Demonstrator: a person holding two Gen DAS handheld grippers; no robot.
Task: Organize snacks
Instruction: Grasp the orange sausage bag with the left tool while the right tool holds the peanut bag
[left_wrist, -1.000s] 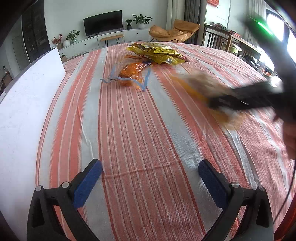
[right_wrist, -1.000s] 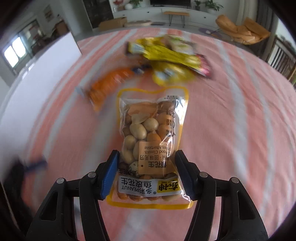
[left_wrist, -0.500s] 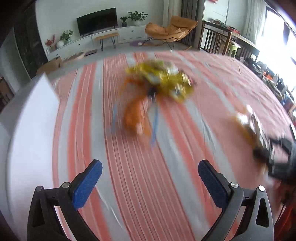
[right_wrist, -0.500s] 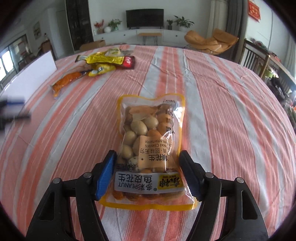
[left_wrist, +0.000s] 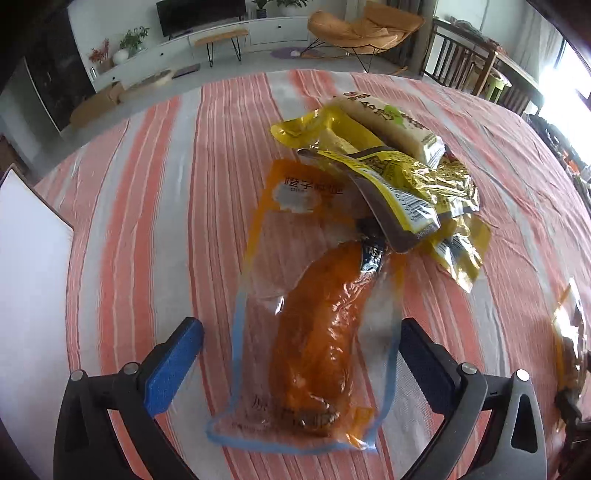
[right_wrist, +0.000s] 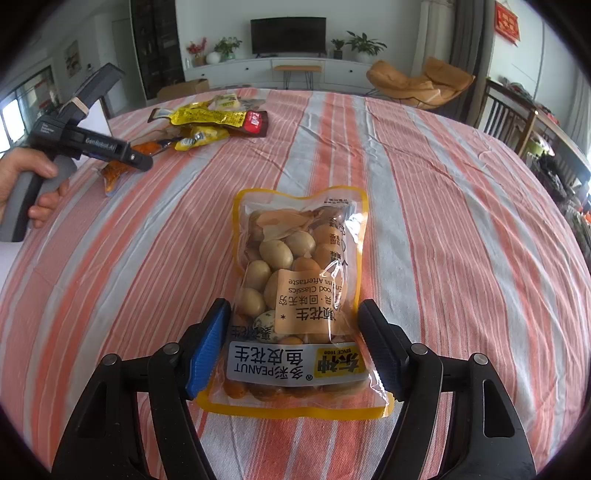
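A clear, yellow-edged peanut bag lies flat on the striped tablecloth. My right gripper is open and straddles the bag's near end, its pads beside the bag's edges without squeezing it. My left gripper is open too, its blue pads either side of an orange sausage packet and clear of it. Several yellow snack packets are piled just beyond, one overlapping the orange packet's far end. In the right wrist view, a hand holds the left gripper over the orange packet.
A white board stands along the table's left edge. The snack pile lies at the far left in the right wrist view. The peanut bag shows at the right edge of the left wrist view. Chairs and a TV cabinet stand beyond the table.
My left gripper has travelled forward to the orange packet, which now lies between its fingers. My right gripper carried the peanut bag away from the pile, set it down and widened its jaws.
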